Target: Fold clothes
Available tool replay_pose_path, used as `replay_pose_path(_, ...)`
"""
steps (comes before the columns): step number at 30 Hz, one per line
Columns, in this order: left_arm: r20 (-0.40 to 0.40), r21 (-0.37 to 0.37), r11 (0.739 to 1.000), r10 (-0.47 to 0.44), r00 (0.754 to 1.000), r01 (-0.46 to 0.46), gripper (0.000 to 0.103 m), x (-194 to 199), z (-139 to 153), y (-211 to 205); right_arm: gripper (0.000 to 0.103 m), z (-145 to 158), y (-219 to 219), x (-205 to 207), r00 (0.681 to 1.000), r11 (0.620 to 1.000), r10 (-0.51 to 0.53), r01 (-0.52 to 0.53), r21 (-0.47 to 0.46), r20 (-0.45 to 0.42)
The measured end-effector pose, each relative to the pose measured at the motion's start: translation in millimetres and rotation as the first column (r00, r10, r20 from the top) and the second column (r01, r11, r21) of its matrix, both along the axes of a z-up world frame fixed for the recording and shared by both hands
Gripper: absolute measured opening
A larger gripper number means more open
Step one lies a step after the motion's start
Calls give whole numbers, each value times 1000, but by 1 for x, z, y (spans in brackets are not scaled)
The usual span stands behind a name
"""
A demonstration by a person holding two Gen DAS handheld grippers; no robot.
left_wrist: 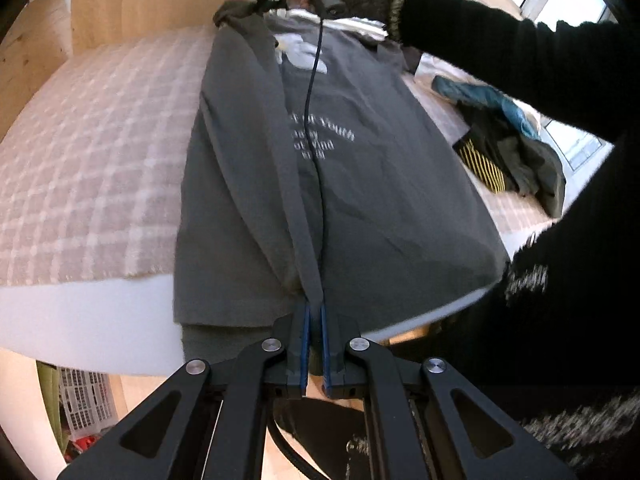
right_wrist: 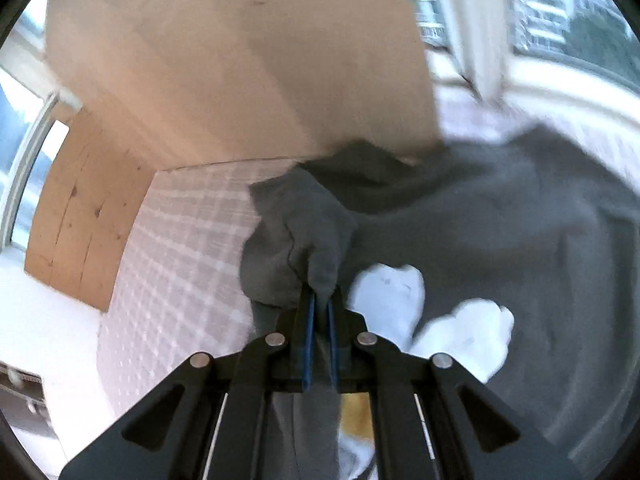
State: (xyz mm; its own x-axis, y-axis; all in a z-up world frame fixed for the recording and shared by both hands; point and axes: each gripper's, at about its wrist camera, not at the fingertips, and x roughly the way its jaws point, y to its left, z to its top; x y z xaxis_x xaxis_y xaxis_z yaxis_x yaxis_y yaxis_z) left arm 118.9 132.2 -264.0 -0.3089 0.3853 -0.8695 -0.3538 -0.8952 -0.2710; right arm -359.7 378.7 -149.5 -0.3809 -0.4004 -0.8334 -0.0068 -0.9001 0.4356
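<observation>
Shirt fabric is sitting between both pairs of jaws at this moment: the left gripper is pinching a folded edge near the hem, its blue pads almost pressed together on the cloth, and the right gripper is pinching a bunched sleeve or shoulder part in the same tight way. Between these two grips, one side of the grey shirt is being carried over the middle, while the rest is lying on the checked bed cover, with its lower edge hanging a little over the near edge of the mattress. From here I think several things can go wrong. The right grip is holding a crumpled lump, not a flat edge, so the fold line may be coming out crooked or the sleeve may be staying wrinkled inside. If one hand is travelling faster than the other, the cloth between them can twist. The black cable of the right gripper is hanging across the front of the shirt, and it could be getting trapped under the folded part. Pulling too strongly toward the near side could also be dragging the whole shirt off the mattress. The pile of other clothes is lying well apart at the right, so it is not in danger.
</observation>
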Motion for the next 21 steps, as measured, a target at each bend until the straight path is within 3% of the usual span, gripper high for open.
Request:
replay_pose_path(4,68,-7,1000,17,998,-17,7,3,-16,-1,15,-20,5,-1,995,990,18,-31,135,101)
replay_pose_path(8,124,8,998,65,990,-66,11,26,-8,-15,37,-4,5,0,997,970,48,-59,236,52)
replay_pose_path(9,131,10,997,77,988,-79,14,32,-5,-20,38,1,4,0,997,961,59,-68,268,40)
replay_pose_path(15,89,-73,976,212,973,-206,21,34,3,-67,39,24,-13,-3,991,954,126,-109,279,-45)
replay_pose_path(18,24,-113,981,161,987,-158,21,15,-3,-70,39,19,-28,-8,988,946,150,-134,294,-34)
replay_pose_path(21,33,-147,985,91,995,-85,21,3,-16,-67,39,15,-26,-6,988,947,152,-140,290,-20)
